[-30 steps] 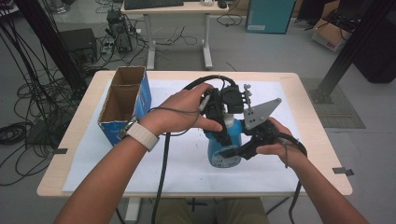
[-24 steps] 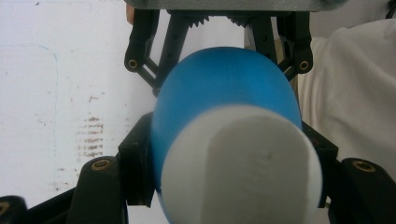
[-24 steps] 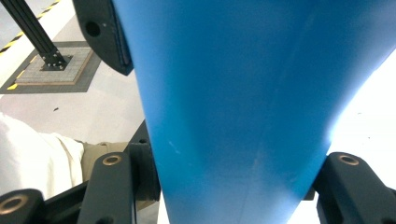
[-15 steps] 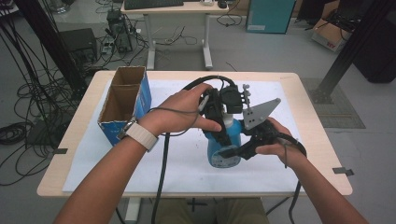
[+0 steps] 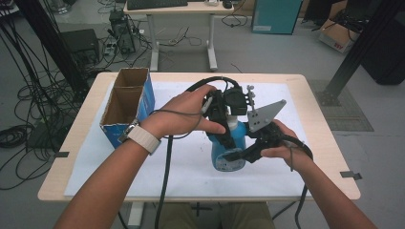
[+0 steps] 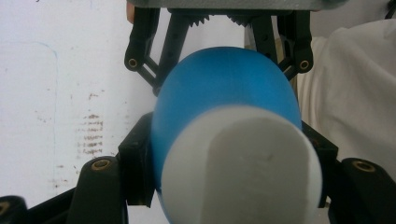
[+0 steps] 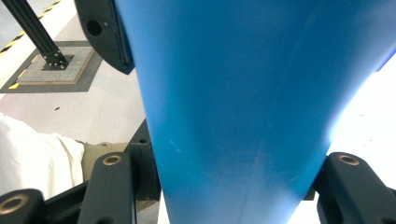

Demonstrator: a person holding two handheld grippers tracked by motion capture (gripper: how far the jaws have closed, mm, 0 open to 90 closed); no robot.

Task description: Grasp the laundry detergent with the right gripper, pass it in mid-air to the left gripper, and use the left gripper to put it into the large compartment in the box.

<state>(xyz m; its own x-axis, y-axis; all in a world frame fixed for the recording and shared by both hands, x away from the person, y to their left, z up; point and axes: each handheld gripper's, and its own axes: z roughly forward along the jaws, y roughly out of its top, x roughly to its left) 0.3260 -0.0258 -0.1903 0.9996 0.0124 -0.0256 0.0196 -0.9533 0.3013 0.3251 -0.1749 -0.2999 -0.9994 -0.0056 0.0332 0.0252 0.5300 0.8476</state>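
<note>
A blue bottle (image 5: 226,157) with a white cap (image 5: 232,125) stands upright on the white sheet in the middle of the table. My left gripper (image 5: 224,114) comes down from above and is shut around the bottle's top; in the left gripper view the cap (image 6: 240,168) and the blue shoulder (image 6: 224,88) sit between its jaws. My right gripper (image 5: 246,151) reaches in from the right and is shut on the bottle's body, whose blue wall (image 7: 233,102) stands close between its jaws. Hands cover most of both grippers.
An open cardboard box with blue sides (image 5: 125,102) stands at the table's left. A white sheet (image 5: 186,167) covers the wooden table (image 5: 329,157). Black cables trail from both grippers toward the front edge. Desks, cables and boxes stand on the floor beyond.
</note>
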